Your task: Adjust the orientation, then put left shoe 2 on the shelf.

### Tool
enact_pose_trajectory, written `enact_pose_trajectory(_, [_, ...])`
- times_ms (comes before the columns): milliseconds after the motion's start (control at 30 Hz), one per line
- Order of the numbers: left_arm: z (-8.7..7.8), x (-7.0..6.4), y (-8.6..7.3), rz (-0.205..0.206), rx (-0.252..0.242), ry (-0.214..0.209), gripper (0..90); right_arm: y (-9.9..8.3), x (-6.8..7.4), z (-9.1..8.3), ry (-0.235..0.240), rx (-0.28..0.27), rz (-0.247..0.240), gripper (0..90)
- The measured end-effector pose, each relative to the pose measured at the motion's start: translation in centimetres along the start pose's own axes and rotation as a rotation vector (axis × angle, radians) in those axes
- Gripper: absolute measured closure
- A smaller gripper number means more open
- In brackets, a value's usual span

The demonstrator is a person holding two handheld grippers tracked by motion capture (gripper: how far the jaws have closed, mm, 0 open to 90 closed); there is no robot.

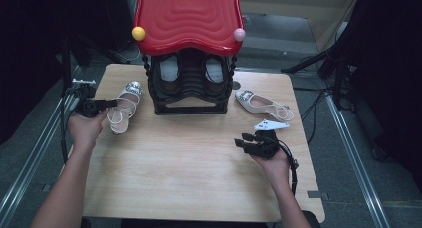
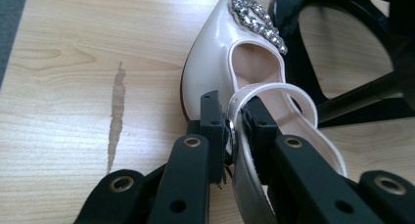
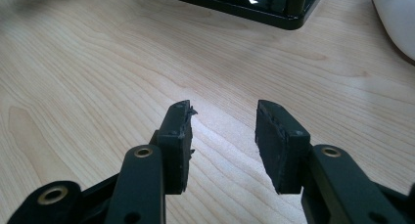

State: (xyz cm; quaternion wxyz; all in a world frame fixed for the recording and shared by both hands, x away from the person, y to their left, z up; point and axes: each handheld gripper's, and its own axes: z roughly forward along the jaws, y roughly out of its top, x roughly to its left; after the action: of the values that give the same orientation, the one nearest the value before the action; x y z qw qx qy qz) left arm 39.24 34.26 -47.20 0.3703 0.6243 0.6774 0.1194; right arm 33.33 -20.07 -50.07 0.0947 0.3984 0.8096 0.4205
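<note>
One shoe is clamped at its strap by left gripper fingers; right gripper fingers gape idle; lift toward rack judged next.

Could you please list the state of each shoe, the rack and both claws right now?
Left claw: shut on the left shoe's strap.
Left shoe: flat on the table, beside the rack, strap pinched.
Right claw: open, empty, above bare table.
Right shoe: flat on the table, untouched.
Shoe rack: upright, a pair of shoes on its shelf.
</note>
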Motion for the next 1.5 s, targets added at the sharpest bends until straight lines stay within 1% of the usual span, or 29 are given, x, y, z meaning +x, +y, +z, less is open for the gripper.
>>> enact_pose_trajectory(133, [-0.3, -0.1, 0.5, -0.007, 0.007, -0.018, 82.5, 0.0, 0.0, 0.1, 0.001, -0.001, 0.002, 58.7])
enact_pose_trajectory(233, [-0.8, -0.1, 1.0, -0.022, -0.007, -0.033, 82.6, 0.0, 0.0, 0.0, 0.003, 0.001, 0.002, 58.7])
enact_pose_trajectory(333, [-1.5, -0.3, 1.6, -0.029, -0.022, -0.041, 82.5, 0.0, 0.1, 0.1, 0.004, 0.002, 0.0, 58.7])
enact_pose_trajectory(467, [-2.4, -0.6, 2.7, -0.027, -0.031, -0.046, 82.5, 0.0, 0.1, 0.0, 0.004, 0.002, -0.001, 58.7])
enact_pose_trajectory(600, [-3.4, -1.2, 4.1, -0.011, -0.039, -0.043, 82.6, 0.0, 0.0, -0.1, 0.003, -0.003, -0.002, 58.7])
enact_pose_trajectory(767, [-4.5, -2.2, 6.0, 0.005, -0.039, -0.048, 82.6, 0.0, 0.1, 0.0, 0.002, 0.001, -0.004, 58.7])
enact_pose_trajectory(900, [-5.6, -3.2, 7.5, 0.006, -0.061, -0.058, 82.5, 0.0, 0.0, 0.0, 0.004, 0.0, -0.001, 58.7])
enact_pose_trajectory(933, [-5.9, -3.4, 7.9, 0.013, -0.059, -0.06, 82.5, 0.0, 0.0, -0.1, 0.005, 0.0, -0.001, 58.7])
enact_pose_trajectory(967, [-6.1, -3.7, 8.3, 0.007, -0.072, -0.061, 82.6, 0.0, 0.0, -0.1, 0.005, -0.002, -0.002, 58.7])
enact_pose_trajectory(1033, [-6.7, -4.2, 9.0, 0.004, -0.083, -0.068, 82.5, 0.0, 0.0, -0.1, 0.005, -0.003, 0.0, 58.6])
enact_pose_trajectory(1200, [-8.5, -5.6, 11.1, 0.016, -0.11, -0.086, 82.6, 0.0, 0.1, 0.0, 0.006, 0.0, -0.006, 58.6])
enact_pose_trajectory(1267, [-9.1, -6.1, 11.9, 0.015, -0.117, -0.09, 82.5, 0.0, 0.1, 0.0, 0.006, -0.001, -0.006, 58.6])
enact_pose_trajectory(1333, [-10.0, -6.7, 12.9, 0.031, -0.122, -0.092, 82.5, 0.0, 0.1, 0.0, 0.007, -0.002, -0.006, 58.5])
enact_pose_trajectory(1400, [-10.8, -7.3, 13.7, 0.036, -0.135, -0.096, 82.5, 0.0, 0.0, 0.0, 0.008, -0.005, -0.006, 58.5])
enact_pose_trajectory(1467, [-11.5, -7.7, 14.5, 0.033, -0.146, -0.101, 82.5, 0.0, 0.0, -0.1, 0.007, -0.003, -0.004, 58.5])
enact_pose_trajectory(1500, [-11.9, -7.9, 14.9, 0.023, -0.152, -0.105, 82.5, 0.0, 0.0, -0.1, 0.007, -0.002, -0.003, 58.5])
